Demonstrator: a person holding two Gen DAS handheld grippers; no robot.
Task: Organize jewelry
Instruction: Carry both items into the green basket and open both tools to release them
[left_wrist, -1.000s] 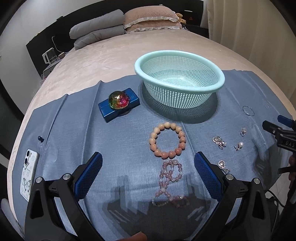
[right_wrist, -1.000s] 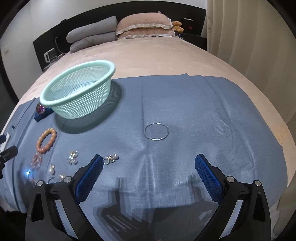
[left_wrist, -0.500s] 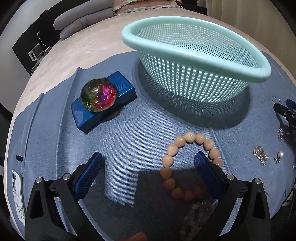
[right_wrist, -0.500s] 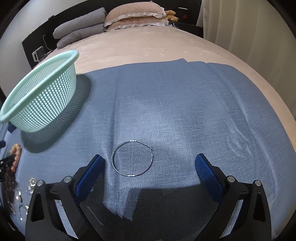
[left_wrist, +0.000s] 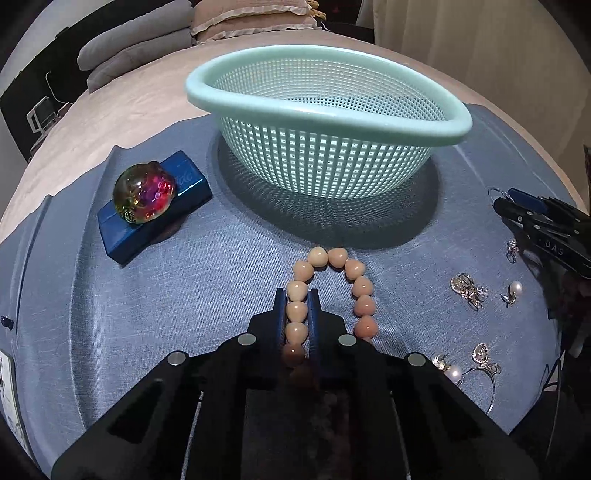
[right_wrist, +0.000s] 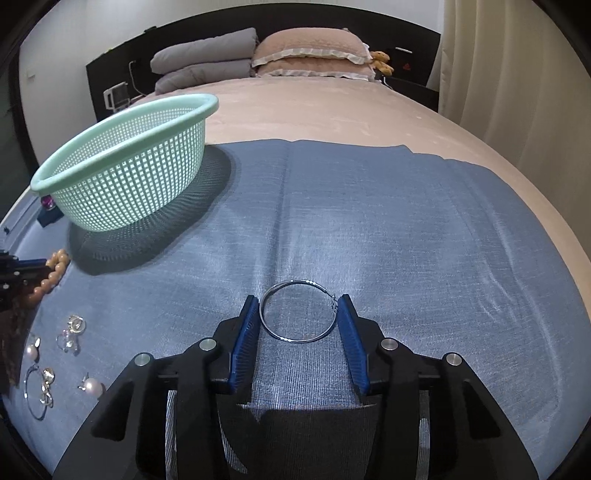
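Note:
My left gripper (left_wrist: 298, 295) is shut on the left side of a peach bead bracelet (left_wrist: 354, 282) that lies on the blue cloth (left_wrist: 147, 314), just in front of the mint mesh basket (left_wrist: 369, 114). My right gripper (right_wrist: 298, 304) has its pads against both sides of a silver hoop (right_wrist: 297, 316) lying on the cloth. The basket (right_wrist: 122, 184) stands far left in the right wrist view. It looks empty. Several earrings (left_wrist: 467, 290) lie right of the bracelet; they also show in the right wrist view (right_wrist: 72, 332).
A blue box with an iridescent glass ball (left_wrist: 146, 192) sits left of the basket. A phone (left_wrist: 7, 380) lies at the far left cloth edge. Pillows (right_wrist: 306, 55) and curtain (right_wrist: 517, 74) lie beyond. The right gripper shows at the left view's right edge (left_wrist: 535, 225).
Both grippers moved down to the cloth and closed: the left onto the peach bracelet, the right around the silver hoop.

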